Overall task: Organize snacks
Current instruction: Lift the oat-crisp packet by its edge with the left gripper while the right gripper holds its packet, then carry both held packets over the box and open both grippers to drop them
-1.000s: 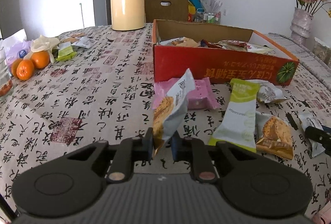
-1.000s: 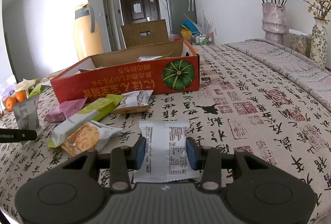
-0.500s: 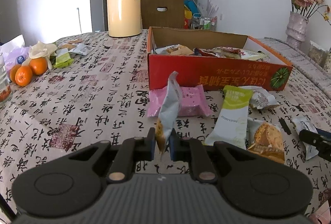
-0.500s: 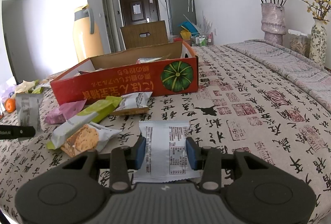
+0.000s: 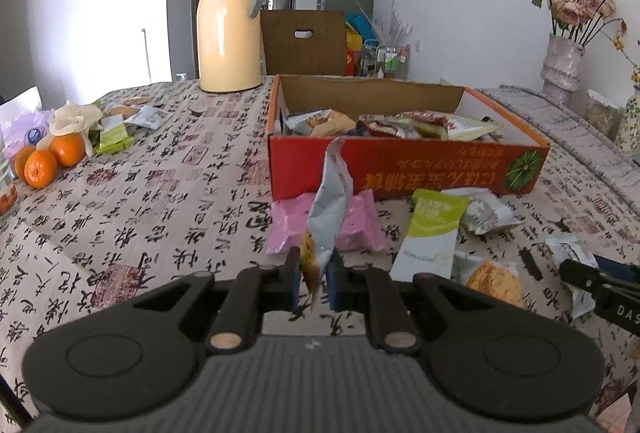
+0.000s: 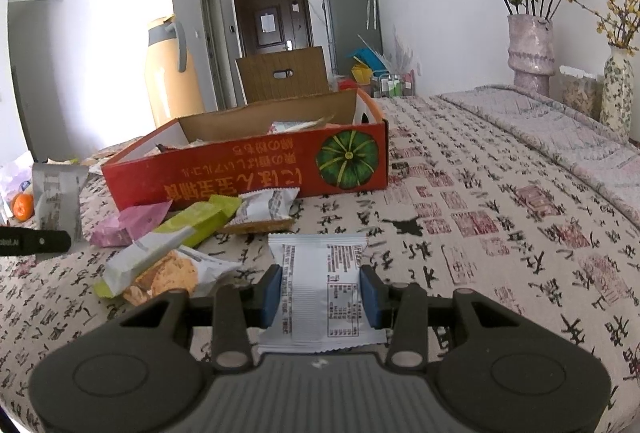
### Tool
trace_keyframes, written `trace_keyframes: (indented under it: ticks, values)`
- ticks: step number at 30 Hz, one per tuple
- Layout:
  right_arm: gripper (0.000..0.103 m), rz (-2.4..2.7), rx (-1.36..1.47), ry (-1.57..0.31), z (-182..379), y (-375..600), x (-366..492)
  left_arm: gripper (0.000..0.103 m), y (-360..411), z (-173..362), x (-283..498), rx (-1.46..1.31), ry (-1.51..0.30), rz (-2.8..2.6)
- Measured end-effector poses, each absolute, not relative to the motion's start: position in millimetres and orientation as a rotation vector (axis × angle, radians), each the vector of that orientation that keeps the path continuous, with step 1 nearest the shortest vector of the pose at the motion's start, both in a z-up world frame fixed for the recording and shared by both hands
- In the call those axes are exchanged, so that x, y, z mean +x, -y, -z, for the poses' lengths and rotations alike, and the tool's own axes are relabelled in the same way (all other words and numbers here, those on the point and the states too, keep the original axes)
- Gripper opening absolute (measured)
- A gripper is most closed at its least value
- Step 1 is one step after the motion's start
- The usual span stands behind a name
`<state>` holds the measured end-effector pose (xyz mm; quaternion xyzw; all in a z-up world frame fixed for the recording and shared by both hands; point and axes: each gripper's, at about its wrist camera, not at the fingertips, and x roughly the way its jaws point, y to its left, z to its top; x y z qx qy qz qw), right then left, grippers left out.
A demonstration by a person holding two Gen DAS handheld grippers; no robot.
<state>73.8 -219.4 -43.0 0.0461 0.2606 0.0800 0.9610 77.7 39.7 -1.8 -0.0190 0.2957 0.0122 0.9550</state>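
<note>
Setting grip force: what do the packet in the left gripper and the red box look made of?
Packet: thin silvery plastic or foil film, probably; it creases and flops above the left gripper. Red box: printed cardboard, with brown raw inner walls.

ahead of you the red box (image 5: 404, 169) walls off centre frame, and loose snack packets (image 5: 432, 233) crowd the cloth along its near side. left half of the left view is bare tablecloth (image 5: 160, 201), with oranges (image 5: 48, 159) at the far left edge. in the right view, everything right of the box lies open.
</note>
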Motion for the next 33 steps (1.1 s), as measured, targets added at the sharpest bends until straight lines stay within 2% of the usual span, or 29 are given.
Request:
trace_keyframes:
  ticks: [18,33]
  values:
    - [0.04,-0.169,0.064,-0.344,-3.2,209.9,112.0,0.013,1.7,-40.7,106.2,-0.006,-0.488,0.044]
    - [0.04,-0.156,0.037,-0.276,-37.7,201.4,206.9,0.013,21.5,-71.6,180.7,0.007,-0.439,0.023]
